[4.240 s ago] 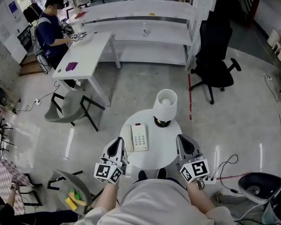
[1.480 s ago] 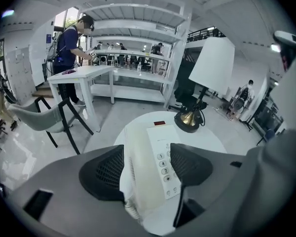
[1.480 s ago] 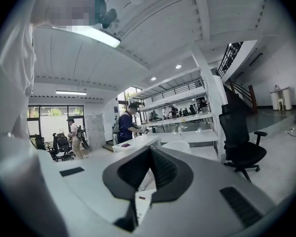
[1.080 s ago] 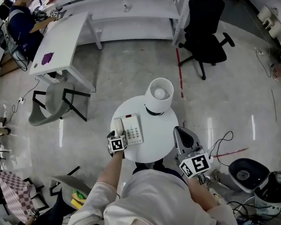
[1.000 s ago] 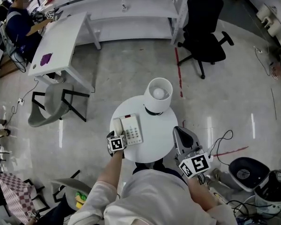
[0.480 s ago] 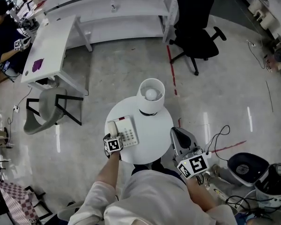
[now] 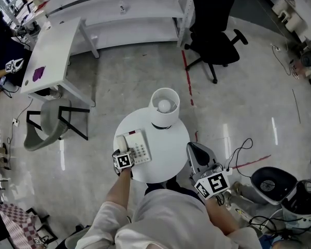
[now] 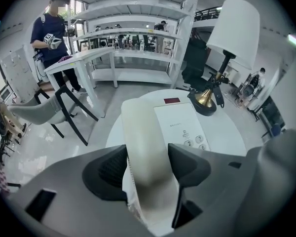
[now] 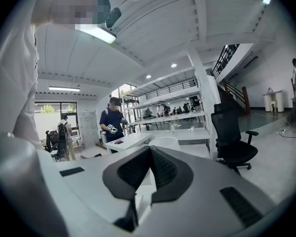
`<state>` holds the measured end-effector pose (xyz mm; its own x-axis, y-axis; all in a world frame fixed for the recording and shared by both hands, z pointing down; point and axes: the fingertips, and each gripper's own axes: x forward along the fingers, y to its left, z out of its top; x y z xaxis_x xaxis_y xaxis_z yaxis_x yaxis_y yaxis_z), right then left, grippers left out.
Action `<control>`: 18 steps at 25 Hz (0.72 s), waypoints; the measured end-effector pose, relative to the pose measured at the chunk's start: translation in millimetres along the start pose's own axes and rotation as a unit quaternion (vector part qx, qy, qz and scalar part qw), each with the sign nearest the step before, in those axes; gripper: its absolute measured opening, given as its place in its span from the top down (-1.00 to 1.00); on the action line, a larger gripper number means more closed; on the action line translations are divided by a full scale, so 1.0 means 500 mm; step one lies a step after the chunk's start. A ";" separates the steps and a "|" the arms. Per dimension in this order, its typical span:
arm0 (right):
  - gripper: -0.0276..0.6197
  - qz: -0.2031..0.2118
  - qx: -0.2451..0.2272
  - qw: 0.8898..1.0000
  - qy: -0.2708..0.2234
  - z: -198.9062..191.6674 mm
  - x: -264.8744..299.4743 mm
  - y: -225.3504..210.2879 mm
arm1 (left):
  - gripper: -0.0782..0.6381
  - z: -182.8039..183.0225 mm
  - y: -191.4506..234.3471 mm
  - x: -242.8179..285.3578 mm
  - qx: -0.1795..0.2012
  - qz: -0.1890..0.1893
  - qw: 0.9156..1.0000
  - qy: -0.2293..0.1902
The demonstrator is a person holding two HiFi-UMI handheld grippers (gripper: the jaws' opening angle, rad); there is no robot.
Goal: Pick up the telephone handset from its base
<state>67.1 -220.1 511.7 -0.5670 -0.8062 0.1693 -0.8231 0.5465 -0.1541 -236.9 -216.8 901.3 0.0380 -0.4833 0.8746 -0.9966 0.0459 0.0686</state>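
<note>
So the left gripper [image 8: 147, 164] is angled down over the near end of the handset [image 8: 143, 127], jaws wide apart with the handset sitting right between them. The pads are at its sides, but I wouldn't say they're biting yet. The handset is lying in its cradle along the left edge of the phone base [image 8: 185, 127], on the little round table [image 7: 168, 144] near the lamp [image 7: 163, 107]. My main worry is that the grab is way down at one end, not the middle, so if it lifts like that the far end could droop or twist out of the pads. Smooth rounded plastic doesn't help. Squeeze too early or off-centre and it may just shove the whole base sideways – it looks light. The right gripper [image 9: 149, 154] is closed on nothing, held off the table's right side, so nothing's steadying the base.
</note>
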 end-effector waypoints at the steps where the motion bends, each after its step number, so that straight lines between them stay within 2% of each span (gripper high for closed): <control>1: 0.89 0.000 0.000 1.000 0.000 -0.001 -0.001 -0.002 | 0.03 0.003 -0.002 -0.001 0.000 0.001 1.000 0.001; 14: 0.89 -0.004 0.001 1.000 0.001 -0.006 -0.013 0.000 | 0.07 0.005 0.001 -0.004 -0.017 0.016 1.000 0.012; 18: 0.89 -0.004 -0.002 1.000 0.001 -0.002 -0.018 0.003 | 0.10 0.004 0.004 -0.004 -0.033 0.018 0.999 0.010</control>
<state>70.8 -212.1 510.8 -0.5598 -0.8103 0.1734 -0.8282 0.5405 -0.1479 -239.3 -217.4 898.9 0.0037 -0.4620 0.8869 -0.9904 0.1206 0.0670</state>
